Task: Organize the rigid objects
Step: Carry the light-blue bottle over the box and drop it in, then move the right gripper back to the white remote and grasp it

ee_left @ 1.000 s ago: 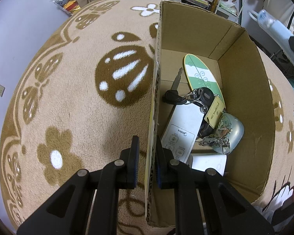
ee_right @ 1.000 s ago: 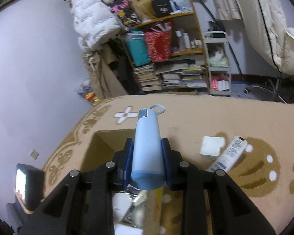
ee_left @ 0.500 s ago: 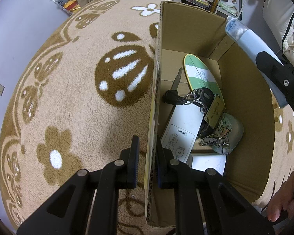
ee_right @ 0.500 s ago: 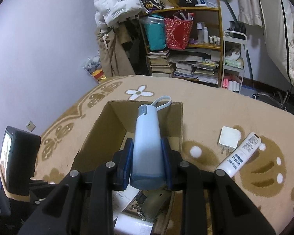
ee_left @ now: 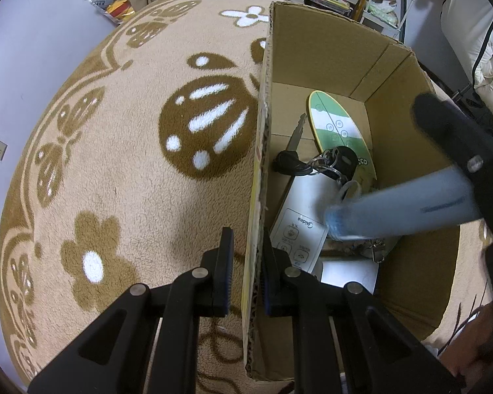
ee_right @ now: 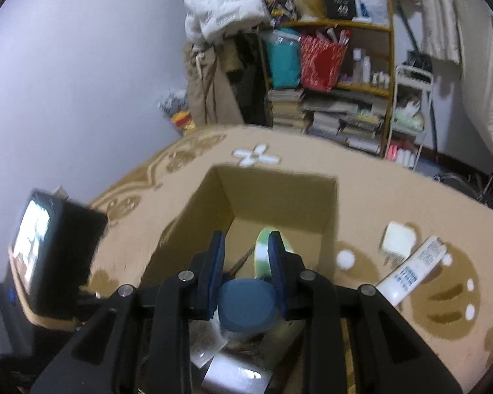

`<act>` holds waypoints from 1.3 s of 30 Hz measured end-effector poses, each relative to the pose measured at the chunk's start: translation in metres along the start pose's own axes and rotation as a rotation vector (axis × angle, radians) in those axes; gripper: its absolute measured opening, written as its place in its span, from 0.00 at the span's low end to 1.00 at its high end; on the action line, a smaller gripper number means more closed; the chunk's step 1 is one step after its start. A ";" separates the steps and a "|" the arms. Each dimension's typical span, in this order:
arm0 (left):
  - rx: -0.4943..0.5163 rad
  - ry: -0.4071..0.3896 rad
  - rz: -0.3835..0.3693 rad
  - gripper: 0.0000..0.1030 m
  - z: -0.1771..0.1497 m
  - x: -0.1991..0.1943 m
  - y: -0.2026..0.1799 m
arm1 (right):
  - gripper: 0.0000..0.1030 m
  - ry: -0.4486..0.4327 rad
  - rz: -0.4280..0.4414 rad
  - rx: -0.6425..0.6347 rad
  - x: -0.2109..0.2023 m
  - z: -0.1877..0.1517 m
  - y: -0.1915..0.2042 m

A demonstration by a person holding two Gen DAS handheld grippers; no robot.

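Note:
A cardboard box (ee_left: 312, 49) stands on a tan flowered carpet. My left gripper (ee_left: 246, 262) is shut on the box's near left wall. Inside lie a green-and-white oval board (ee_left: 335, 128), a bunch of keys (ee_left: 312, 162) and a white remote (ee_left: 299, 216). A light blue bottle (ee_left: 394, 210) slants cap down into the box, blurred. In the right wrist view my right gripper (ee_right: 246, 262) stands above the box (ee_right: 279, 193); the bottle's base (ee_right: 248, 305) sits low between the fingers, which appear spread beside it.
A white charger (ee_right: 398, 239) and a white tube (ee_right: 410, 271) lie on the carpet to the right of the box. A bookshelf (ee_right: 338, 75) and a white cart (ee_right: 410, 111) stand at the far wall. The left gripper's camera unit (ee_right: 49, 252) shows at left.
My right gripper has come down over the box. The blue bottle has tipped cap first into the box and slid down between the fingers. The left gripper has not moved.

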State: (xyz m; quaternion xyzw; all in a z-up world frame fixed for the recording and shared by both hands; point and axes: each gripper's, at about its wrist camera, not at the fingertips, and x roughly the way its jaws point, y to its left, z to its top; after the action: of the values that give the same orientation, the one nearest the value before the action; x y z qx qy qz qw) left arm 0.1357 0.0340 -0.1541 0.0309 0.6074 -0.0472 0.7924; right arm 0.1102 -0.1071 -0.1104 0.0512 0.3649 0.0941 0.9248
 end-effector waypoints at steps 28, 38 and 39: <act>0.007 0.002 0.003 0.14 0.000 0.000 -0.002 | 0.95 -0.069 -0.351 0.275 -0.003 0.008 -0.147; 0.008 0.002 0.003 0.14 0.000 0.000 -0.001 | 0.95 0.044 -0.404 0.335 0.032 -0.024 -0.184; 0.009 0.002 0.004 0.14 0.000 0.000 -0.002 | 0.95 0.052 -0.403 0.340 0.035 -0.027 -0.186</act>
State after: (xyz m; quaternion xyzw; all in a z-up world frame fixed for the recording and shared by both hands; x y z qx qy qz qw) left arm 0.1357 0.0323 -0.1545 0.0357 0.6081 -0.0480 0.7916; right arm 0.1422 -0.2806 -0.1831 0.1298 0.4019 -0.1536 0.8933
